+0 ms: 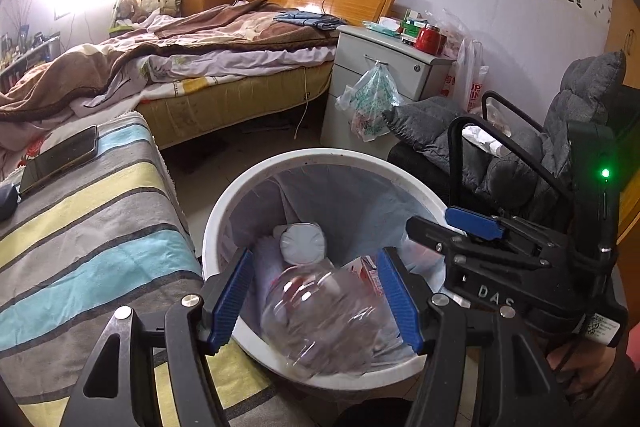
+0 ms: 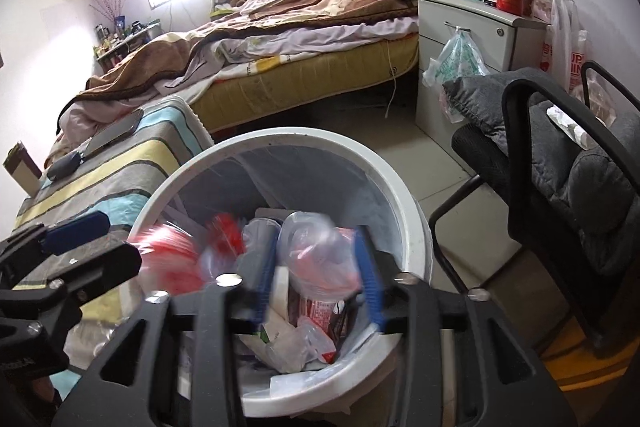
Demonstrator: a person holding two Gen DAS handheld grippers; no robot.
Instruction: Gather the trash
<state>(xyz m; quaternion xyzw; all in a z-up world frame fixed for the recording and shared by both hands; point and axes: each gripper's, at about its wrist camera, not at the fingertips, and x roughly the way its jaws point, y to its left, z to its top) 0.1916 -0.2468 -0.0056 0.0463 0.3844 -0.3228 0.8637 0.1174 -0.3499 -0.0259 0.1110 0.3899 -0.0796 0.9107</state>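
A white trash bin (image 1: 340, 153) (image 2: 416, 219) with a liner stands on the floor under both grippers, holding cartons, wrappers and a white round lid. My left gripper (image 1: 316, 254) hangs over it with jaws apart. A clear plastic bottle (image 1: 320, 315) with a red label shows blurred between its pads, with a gap to the left pad. From the right wrist, that bottle (image 2: 172, 255) is a red smear just past the left gripper (image 2: 88, 239). My right gripper (image 2: 317, 233) (image 1: 448, 231) is open over the bin, and a blurred clear plastic bag (image 2: 316, 251) is between its pads.
A striped cloth surface (image 1: 92, 227) with a phone (image 1: 60, 159) borders the bin on the left. A black chair with grey cushions (image 2: 580, 167) stands to the right. Beyond are the bed (image 1: 200, 59) and a grey nightstand (image 1: 384, 67) hung with plastic bags.
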